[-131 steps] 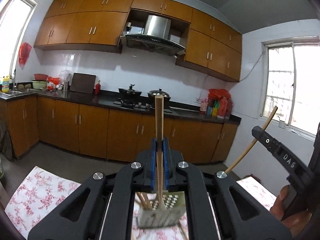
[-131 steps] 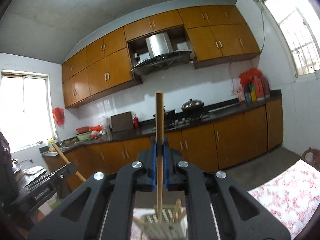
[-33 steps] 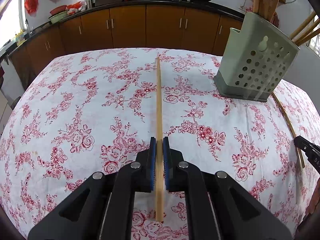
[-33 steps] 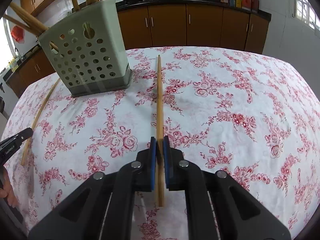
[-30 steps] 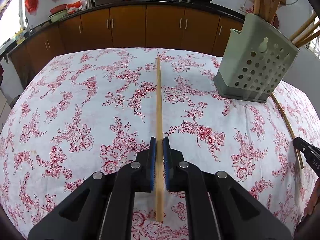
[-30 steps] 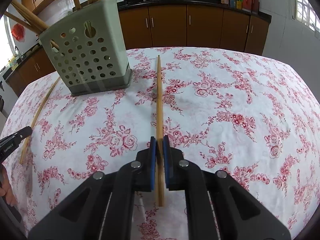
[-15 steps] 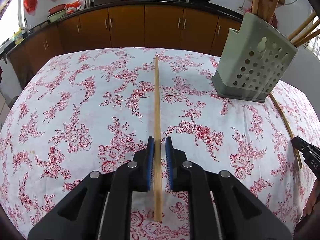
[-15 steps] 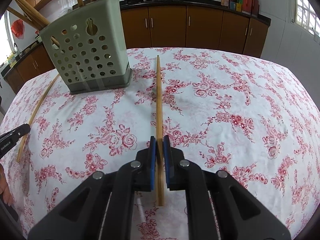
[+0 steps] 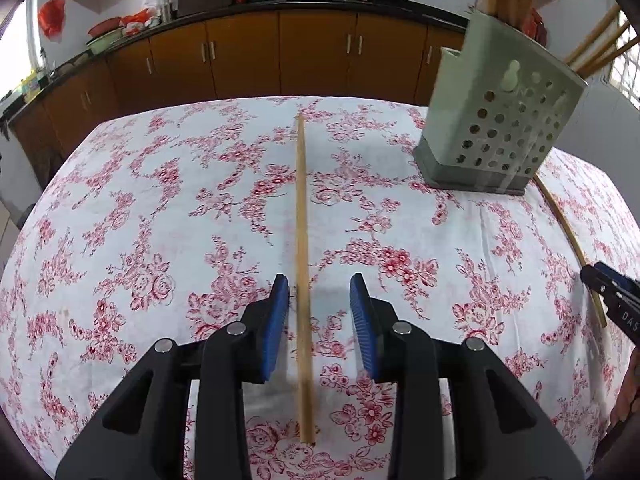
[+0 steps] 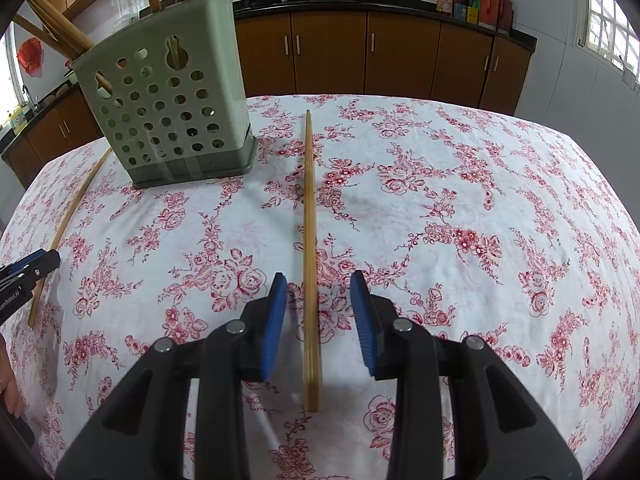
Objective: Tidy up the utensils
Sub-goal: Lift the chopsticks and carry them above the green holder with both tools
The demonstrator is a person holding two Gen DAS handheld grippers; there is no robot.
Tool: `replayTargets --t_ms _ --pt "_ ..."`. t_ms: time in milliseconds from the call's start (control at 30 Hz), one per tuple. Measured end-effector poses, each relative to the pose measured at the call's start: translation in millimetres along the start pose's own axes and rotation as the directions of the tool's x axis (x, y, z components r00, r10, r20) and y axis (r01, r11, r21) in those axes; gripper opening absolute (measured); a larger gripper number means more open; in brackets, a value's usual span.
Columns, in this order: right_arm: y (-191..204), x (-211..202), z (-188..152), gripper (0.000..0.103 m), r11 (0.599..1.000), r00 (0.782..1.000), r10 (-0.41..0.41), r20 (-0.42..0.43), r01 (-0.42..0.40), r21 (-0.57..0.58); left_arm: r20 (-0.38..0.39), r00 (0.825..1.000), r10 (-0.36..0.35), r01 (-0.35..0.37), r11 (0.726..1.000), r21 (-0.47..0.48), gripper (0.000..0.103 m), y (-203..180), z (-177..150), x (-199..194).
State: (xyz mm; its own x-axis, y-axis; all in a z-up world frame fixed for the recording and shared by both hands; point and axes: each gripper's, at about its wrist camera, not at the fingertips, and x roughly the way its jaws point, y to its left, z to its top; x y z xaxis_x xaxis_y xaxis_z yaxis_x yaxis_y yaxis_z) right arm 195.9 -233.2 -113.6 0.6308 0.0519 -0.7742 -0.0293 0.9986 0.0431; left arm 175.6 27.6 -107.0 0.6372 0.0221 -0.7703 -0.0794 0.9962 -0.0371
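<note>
On the flowered cloth of the surface (image 9: 120,200), in the left wrist view, a long wooden chopstick (image 9: 301,240) lies flat, running from between the fingers toward the far edge. The left gripper (image 9: 319,312) stands with its blue-padded fingers (image 9: 277,320) spread wide, one on each side of the chopstick, neither touching it and holding nothing. Near the far right corner stands a pale green perforated utensil holder (image 9: 496,128) with wooden sticks rising out of its top. Along the right edge lies another thin chopstick (image 9: 568,236), with the tip of the other gripper just beside its near end.

In the right wrist view, a wooden chopstick (image 10: 309,240) lies flat on the cloth, pointing toward the far edge. The right gripper (image 10: 319,312) is also wide open, its fingers (image 10: 362,320) flanking that chopstick without contact. The utensil holder (image 10: 168,108) stands toward the far left corner, upright, with sticks leaning out. A thin chopstick (image 10: 68,224) lies along the left edge, the left gripper's tip just beside it.
</note>
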Motion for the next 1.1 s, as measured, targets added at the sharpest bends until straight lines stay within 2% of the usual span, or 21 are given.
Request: replayTargets --t_ms 233,300,333,400,433,467,600,700,867,1033,1100 --pt "0.7 -2.5 -2.9 0.033 1.000 1.000 0.002 0.001 -0.002 -0.001 -0.003 1.000 0.007 -0.007 1.000 0.019 0.032 -0.2 -7.0 -5.5" --pt "-0.2 -4.2 -5.3 0.029 1.000 1.000 0.005 0.001 -0.005 0.001 -0.003 1.000 0.006 -0.006 1.000 0.021 0.031 -0.5 -9.9 -7.9" --pt "-0.9 -4.9 -6.2 0.027 1.000 1.000 0.005 0.002 -0.005 0.005 -0.003 1.000 0.007 -0.007 1.000 0.020 0.028 1.0 -12.4 -10.7" --pt "-3.8 -6.6 -8.3 0.013 1.000 1.000 0.014 0.003 -0.014 0.019 -0.002 1.000 0.012 -0.012 1.000 0.010 0.019 3.6 -14.4 -12.4" --pt "-5.5 -7.3 -9.5 0.010 0.999 1.000 0.023 0.003 -0.023 0.027 -0.002 1.000 0.011 -0.011 1.000 -0.002 0.012 6.3 -15.8 -13.4" --pt "-6.7 -8.1 -10.7 0.009 0.999 0.999 0.034 0.003 -0.034 0.032 -0.002 1.000 0.009 -0.009 1.000 -0.013 0.008 9.4 -17.3 -14.4" --pt "-4.7 -13.3 -14.5 0.008 0.999 0.999 0.044 0.009 -0.044 0.018 -0.008 1.000 -0.004 0.004 1.000 0.002 0.007 14.0 -21.8 -20.0" --pt "-7.2 -28.0 -14.1 0.008 0.998 0.997 0.054 0.053 -0.056 0.024 0.009 1.000 -0.027 0.027 1.000 -0.005 0.007 15.1 -19.2 -30.9" --pt "-15.1 -70.0 4.3 0.008 0.997 0.981 0.059 0.185 -0.067 0.040 0.113 0.991 -0.070 0.074 0.997 -0.035 0.007 22.5 -0.4 -68.3" --pt "-25.7 -105.9 30.7 0.008 0.995 0.948 0.060 0.313 -0.081 0.054 0.236 0.965 -0.113 0.131 0.989 -0.062 0.007 28.1 24.4 -106.9" --pt "-28.3 -122.1 41.4 0.008 0.994 0.928 0.063 0.367 -0.090 0.057 0.274 0.953 -0.128 0.153 0.986 -0.072 0.007 28.7 31.2 -118.8"
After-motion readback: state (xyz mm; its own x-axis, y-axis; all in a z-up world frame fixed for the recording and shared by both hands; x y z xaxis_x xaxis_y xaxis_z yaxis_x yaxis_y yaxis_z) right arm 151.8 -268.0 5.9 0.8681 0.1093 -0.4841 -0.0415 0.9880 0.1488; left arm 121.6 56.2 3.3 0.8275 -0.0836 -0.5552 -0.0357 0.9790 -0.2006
